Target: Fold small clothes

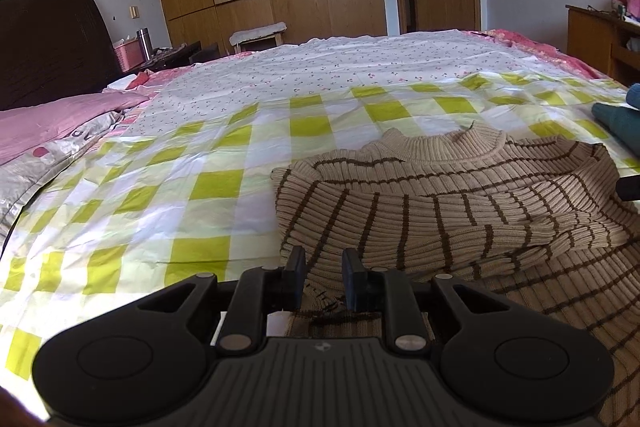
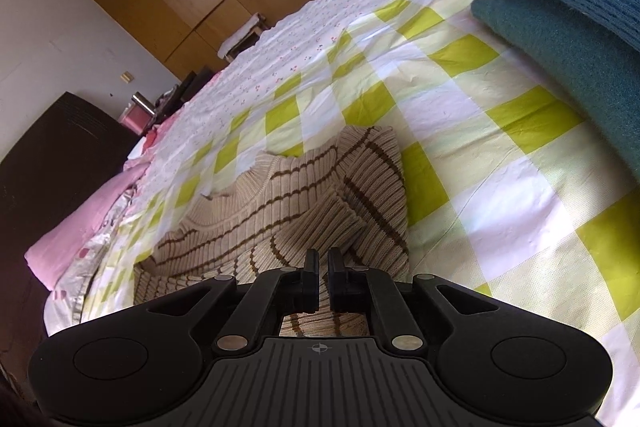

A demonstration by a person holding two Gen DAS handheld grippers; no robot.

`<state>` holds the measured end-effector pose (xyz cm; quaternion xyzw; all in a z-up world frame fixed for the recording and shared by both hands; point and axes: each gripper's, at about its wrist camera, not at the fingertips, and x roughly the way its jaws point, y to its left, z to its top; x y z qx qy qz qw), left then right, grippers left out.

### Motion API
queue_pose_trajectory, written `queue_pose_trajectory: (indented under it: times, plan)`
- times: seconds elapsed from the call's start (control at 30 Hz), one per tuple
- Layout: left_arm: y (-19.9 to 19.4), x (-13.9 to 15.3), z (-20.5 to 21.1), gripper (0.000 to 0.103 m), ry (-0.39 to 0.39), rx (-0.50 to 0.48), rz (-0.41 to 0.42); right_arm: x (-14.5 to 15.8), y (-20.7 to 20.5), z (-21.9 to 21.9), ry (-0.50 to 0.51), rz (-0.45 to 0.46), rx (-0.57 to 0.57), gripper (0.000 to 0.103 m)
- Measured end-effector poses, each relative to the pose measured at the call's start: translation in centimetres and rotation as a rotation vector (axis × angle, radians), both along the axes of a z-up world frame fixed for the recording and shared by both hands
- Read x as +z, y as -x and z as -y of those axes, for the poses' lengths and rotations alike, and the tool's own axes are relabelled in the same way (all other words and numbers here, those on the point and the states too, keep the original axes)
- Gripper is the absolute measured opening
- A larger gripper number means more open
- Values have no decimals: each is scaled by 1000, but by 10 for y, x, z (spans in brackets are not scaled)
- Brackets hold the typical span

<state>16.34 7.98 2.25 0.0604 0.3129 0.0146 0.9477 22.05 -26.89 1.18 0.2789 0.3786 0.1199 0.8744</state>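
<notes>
A beige ribbed knit sweater with thin brown stripes (image 1: 460,203) lies on a bed covered by a white and lime-green checked sheet (image 1: 168,195). The sweater is partly folded, with one sleeve laid across its body and the round collar facing the far side of the bed.

The left gripper (image 1: 323,269) is low over the near edge of the sweater. Its jaws are a little apart, with knit cloth showing in the gap, but I cannot tell if they pinch it.

The right gripper (image 2: 323,273) is over the sweater's other side. Its jaws are almost together, with a thin gap, and nothing is seen squeezed between them.

Two folded blue-green woolly clothes (image 2: 568,11) sit stacked on the bed, well apart from the sweater.
</notes>
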Motion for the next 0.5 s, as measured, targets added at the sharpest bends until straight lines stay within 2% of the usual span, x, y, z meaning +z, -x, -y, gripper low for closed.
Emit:
queue_pose_trajectory:
  times: [0.27,0.5]
  plan:
    - [-3,-1,14,27,6,-23,6,3,2,15,-15,14,-56,8]
    - [-9,-9,15,27,13,-17,-8,5,-1,-6,26,62,17,9]
